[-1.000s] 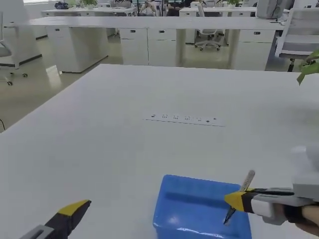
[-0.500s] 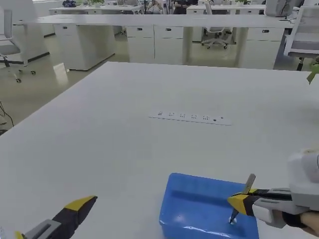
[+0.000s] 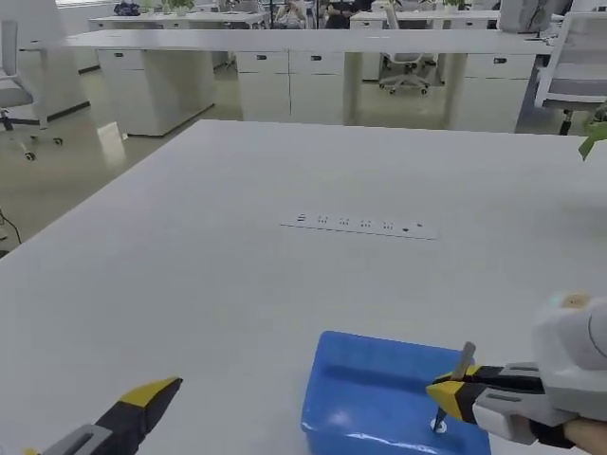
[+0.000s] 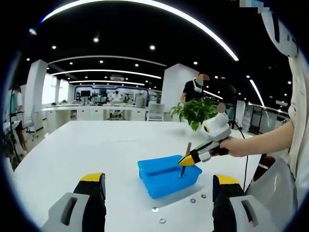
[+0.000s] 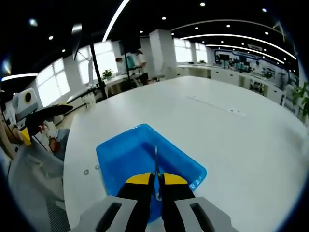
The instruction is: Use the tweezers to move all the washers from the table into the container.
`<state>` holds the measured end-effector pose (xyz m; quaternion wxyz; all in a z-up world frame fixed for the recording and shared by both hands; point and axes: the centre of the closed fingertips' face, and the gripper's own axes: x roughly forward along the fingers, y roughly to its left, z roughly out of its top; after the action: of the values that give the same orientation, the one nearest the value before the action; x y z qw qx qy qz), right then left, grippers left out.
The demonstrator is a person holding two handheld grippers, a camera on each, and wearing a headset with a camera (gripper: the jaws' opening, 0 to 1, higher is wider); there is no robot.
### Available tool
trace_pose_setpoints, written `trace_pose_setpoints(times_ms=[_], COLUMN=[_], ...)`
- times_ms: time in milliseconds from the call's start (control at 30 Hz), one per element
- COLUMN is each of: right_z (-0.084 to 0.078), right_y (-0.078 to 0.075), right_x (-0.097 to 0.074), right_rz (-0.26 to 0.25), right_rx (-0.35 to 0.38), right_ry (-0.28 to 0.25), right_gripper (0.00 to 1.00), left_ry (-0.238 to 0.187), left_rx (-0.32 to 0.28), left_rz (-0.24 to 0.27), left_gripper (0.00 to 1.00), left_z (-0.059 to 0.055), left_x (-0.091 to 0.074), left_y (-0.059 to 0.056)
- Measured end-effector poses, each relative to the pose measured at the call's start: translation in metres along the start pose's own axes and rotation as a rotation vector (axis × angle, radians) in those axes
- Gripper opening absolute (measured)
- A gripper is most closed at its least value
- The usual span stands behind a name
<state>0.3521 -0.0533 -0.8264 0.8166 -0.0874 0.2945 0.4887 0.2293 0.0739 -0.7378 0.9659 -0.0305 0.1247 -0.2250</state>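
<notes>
My left gripper (image 4: 158,181) and right gripper (image 5: 155,180) are dark grey, tipped yellow. The container (image 3: 375,393) is bright blue, the table (image 3: 237,275) plain white, tweezers (image 3: 466,357) and washers (image 4: 155,210) silvery.

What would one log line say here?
right tool: shut on tweezers, tip over blue container | left tool: open | washers: some on table
</notes>
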Motion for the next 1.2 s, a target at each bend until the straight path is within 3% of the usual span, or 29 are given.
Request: trace_pose_setpoints(times_ms=[267, 567, 733, 1033, 1200], right_z=[0.010, 0.035, 0.045, 0.047, 0.037], right_y=[0.001, 0.013, 0.024, 0.037, 0.049], right_x=[-0.007, -0.030, -0.044, -0.065, -0.068], right_rz=[-0.010, -0.011, 0.014, 0.039, 0.066], right_rx=[0.054, 0.062, 0.097, 0.151, 0.174], right_ry=[-0.075, -0.182, -0.232, -0.280, -0.261], right_gripper=[0.04, 0.04, 0.03, 0.03, 0.03], left_ry=[-0.007, 0.003, 0.007, 0.005, 0.008], left_rx=[-0.003, 0.002, 0.003, 0.001, 0.001], left_rz=[0.001, 0.000, -0.004, -0.010, -0.009], left_gripper=[0.93, 0.92, 0.92, 0.92, 0.92], left_z=[0.002, 0.002, 0.001, 0.001, -0.001], left_x=[0.000, 0.000, 0.000, -0.001, -0.001], left_y=[-0.001, -0.003, -0.004, -0.004, -0.003])
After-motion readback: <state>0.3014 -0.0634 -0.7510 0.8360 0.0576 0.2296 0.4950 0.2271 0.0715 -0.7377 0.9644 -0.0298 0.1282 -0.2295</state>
